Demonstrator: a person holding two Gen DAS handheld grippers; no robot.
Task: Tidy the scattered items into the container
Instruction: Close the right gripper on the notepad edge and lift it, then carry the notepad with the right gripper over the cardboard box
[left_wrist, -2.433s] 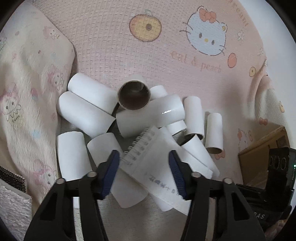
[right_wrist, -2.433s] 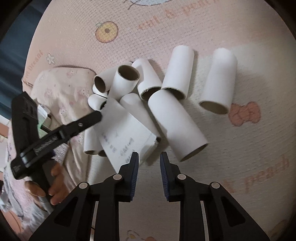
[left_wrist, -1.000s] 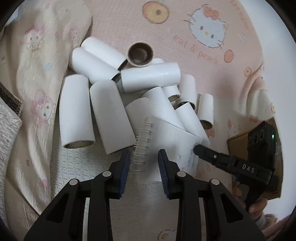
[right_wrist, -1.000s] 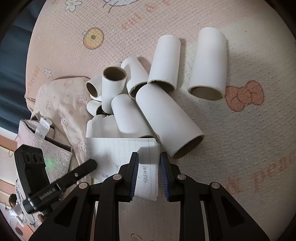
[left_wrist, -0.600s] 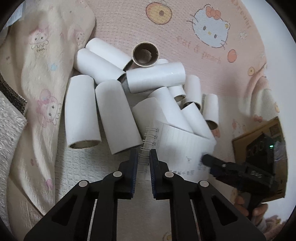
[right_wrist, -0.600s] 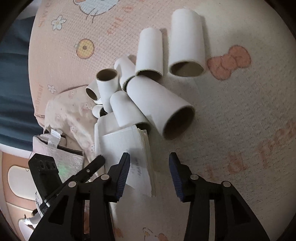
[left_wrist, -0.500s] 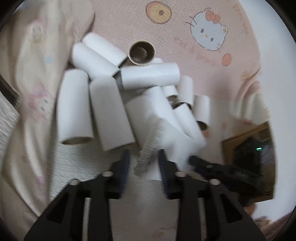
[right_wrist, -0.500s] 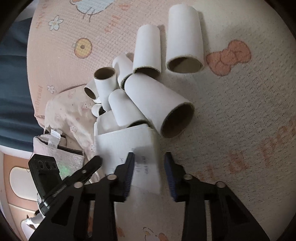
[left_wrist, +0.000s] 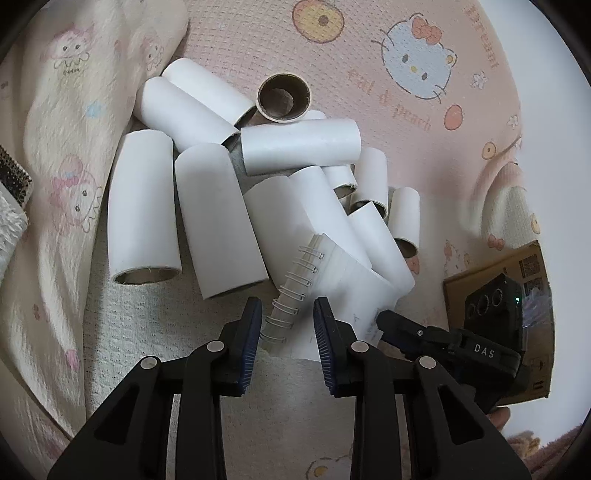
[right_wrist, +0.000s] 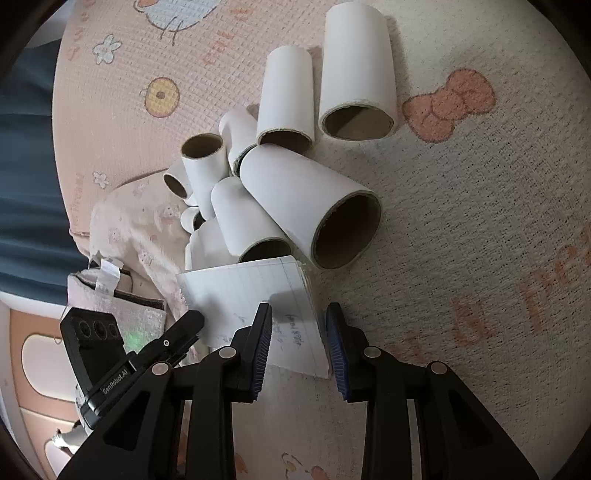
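A white spiral notebook (left_wrist: 325, 280) lies tilted against a pile of several white cardboard tubes (left_wrist: 218, 221) on a pink printed blanket. My left gripper (left_wrist: 287, 325) is open, its fingers on either side of the wire spine. In the right wrist view the notebook (right_wrist: 258, 302) lies in front of the tubes (right_wrist: 306, 206). My right gripper (right_wrist: 299, 332) is open, its fingers on either side of the notebook's near edge. Each gripper shows in the other's view: the right one (left_wrist: 391, 321) and the left one (right_wrist: 184, 325).
A brown cardboard box (left_wrist: 495, 280) stands at the right edge of the left wrist view. A cream printed cloth (left_wrist: 62, 155) lies bunched to the left of the tubes. A folded cloth item (right_wrist: 122, 306) lies at the left in the right wrist view.
Both grippers closed in around the notebook about a second ago and have since opened wider. The notebook shifted from flat to tilted on the tubes, spine lifted.
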